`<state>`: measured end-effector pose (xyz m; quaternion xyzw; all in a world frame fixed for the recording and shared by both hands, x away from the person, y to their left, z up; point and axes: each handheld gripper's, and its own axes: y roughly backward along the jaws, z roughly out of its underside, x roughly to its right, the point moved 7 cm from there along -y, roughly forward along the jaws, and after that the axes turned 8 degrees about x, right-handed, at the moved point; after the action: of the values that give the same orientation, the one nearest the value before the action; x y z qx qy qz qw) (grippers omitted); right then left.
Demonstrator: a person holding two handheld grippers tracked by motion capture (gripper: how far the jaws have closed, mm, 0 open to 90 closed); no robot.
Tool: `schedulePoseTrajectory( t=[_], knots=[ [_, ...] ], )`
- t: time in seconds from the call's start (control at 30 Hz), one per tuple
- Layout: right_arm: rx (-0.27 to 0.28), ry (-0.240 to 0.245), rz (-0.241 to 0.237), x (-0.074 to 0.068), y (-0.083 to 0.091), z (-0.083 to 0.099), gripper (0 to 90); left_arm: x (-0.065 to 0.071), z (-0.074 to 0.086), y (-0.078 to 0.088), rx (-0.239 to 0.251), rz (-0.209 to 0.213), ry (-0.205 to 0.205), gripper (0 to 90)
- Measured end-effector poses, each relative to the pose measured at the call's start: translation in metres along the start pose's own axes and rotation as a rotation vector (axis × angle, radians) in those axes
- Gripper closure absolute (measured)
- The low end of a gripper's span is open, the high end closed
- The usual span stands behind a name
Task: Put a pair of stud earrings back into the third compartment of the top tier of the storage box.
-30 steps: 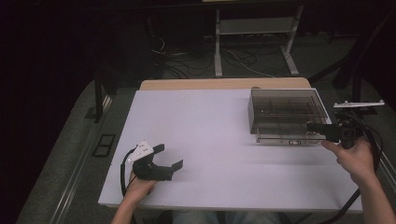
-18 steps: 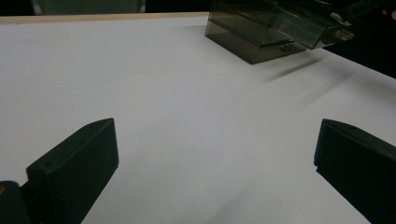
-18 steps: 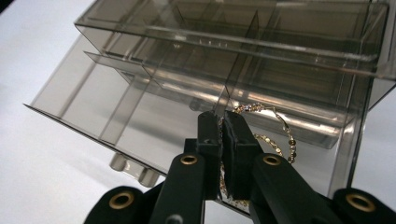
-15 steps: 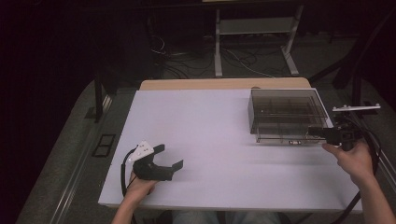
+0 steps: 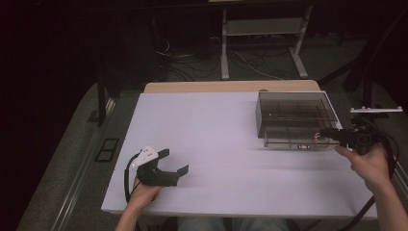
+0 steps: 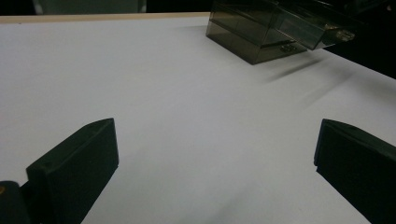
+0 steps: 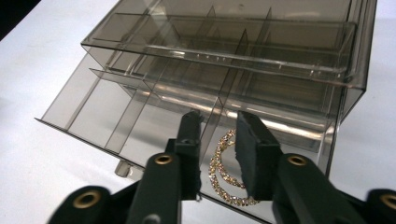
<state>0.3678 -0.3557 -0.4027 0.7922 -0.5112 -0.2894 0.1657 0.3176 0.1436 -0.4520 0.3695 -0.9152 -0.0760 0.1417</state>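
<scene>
The white table (image 5: 216,144) carried a smoky clear drawer box (image 5: 293,113) at its far right, its bottom drawer (image 7: 135,126) pulled out. A sparkly chain (image 7: 224,172) already lay in that drawer's right compartment, so the placing looked done and closing remained. The right gripper (image 7: 217,135) had just been parting its jaws narrowly above the chain, gripping nothing; the left gripper (image 5: 168,161) rested wide open and empty
</scene>
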Motion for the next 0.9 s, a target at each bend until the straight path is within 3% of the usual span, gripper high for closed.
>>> schedulePoseTrajectory(
  t=[0.17,0.6,0.9],
  knots=[
    [0.013,0.015,-0.002,-0.005,0.006,-0.003,57.3,0.000,0.000,0.000,0.000,0.001,-0.002,0.0],
    [0.032,0.080,-0.056,-0.026,0.019,-0.006,20.4,0.001,0.001,0.000,-0.004,0.001,-0.004,0.0],
    [-0.008,0.142,-0.146,-0.046,0.022,0.003,20.4,0.000,0.001,0.000,-0.004,0.000,-0.004,0.0]
  ],
)
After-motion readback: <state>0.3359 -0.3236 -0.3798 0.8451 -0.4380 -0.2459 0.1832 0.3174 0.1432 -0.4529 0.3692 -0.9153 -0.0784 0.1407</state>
